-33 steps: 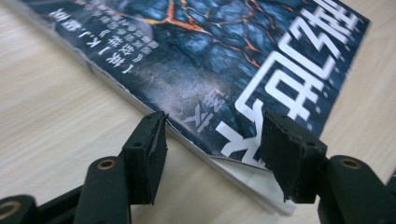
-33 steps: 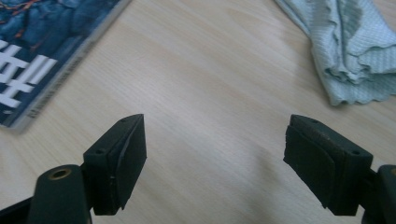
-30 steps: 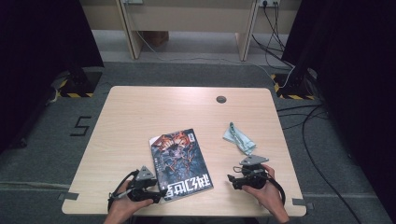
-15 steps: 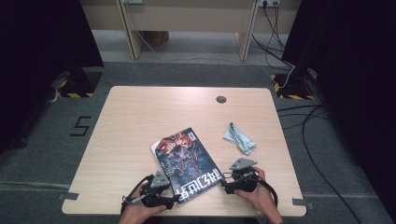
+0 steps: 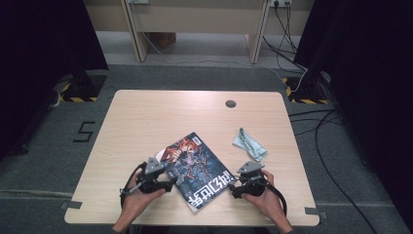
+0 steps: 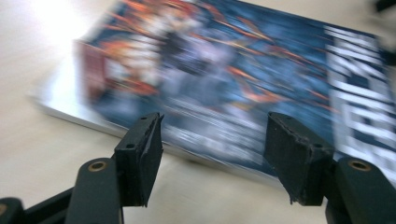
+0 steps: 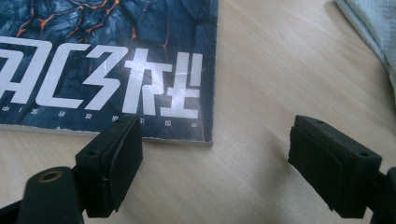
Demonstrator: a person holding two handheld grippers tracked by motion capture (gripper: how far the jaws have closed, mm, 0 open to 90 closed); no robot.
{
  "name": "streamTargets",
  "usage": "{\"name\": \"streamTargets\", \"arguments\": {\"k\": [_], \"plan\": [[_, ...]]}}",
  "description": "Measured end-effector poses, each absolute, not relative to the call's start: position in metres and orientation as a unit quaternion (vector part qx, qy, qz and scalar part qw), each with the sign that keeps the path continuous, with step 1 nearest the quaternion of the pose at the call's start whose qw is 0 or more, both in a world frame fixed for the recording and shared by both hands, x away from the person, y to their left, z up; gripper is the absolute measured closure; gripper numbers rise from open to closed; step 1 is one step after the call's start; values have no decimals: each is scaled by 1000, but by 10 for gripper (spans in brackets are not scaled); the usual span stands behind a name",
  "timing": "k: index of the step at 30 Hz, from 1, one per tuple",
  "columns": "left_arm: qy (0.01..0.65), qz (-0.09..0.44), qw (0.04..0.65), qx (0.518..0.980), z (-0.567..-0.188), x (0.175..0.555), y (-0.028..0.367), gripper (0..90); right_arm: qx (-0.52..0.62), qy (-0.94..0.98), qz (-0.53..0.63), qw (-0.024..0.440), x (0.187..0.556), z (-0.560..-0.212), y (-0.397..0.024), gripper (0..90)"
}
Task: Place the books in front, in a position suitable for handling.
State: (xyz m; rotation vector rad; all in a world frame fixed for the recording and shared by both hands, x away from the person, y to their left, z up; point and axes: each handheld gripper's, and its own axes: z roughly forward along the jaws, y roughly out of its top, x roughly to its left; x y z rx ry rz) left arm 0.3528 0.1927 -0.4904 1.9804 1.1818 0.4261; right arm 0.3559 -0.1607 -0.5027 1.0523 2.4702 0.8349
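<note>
Magazine [image 5: 197, 169] on wooden table [image 5: 146, 117]

Magazine [image 5: 197, 171] cover dark blue with orange cracks, white lettering; cloth [image 5: 249, 144] pale green; table [image 5: 146, 122] light wood.

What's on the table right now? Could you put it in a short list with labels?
table: light wood, round hole near far edge
magazine: dark cover, lies flat and skewed between the two grippers
cloth: pale, crumpled, right of the magazine, apart from it
left gripper: open, at the magazine's edge, nothing held
right gripper: open, by the magazine's corner, nothing held
hands: one on each gripper, at the near edge
</note>
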Motion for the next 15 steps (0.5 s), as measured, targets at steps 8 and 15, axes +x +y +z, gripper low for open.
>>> {"name": "streamTargets", "arguments": {"k": [8,15], "plan": [[517,204,366,746,-497,396,218,355,382,856,292,191,370,-504,-155,179],[534,200,342,747,-507,412,229,345,393,847,296,201,380,-506,-150,181]]}}
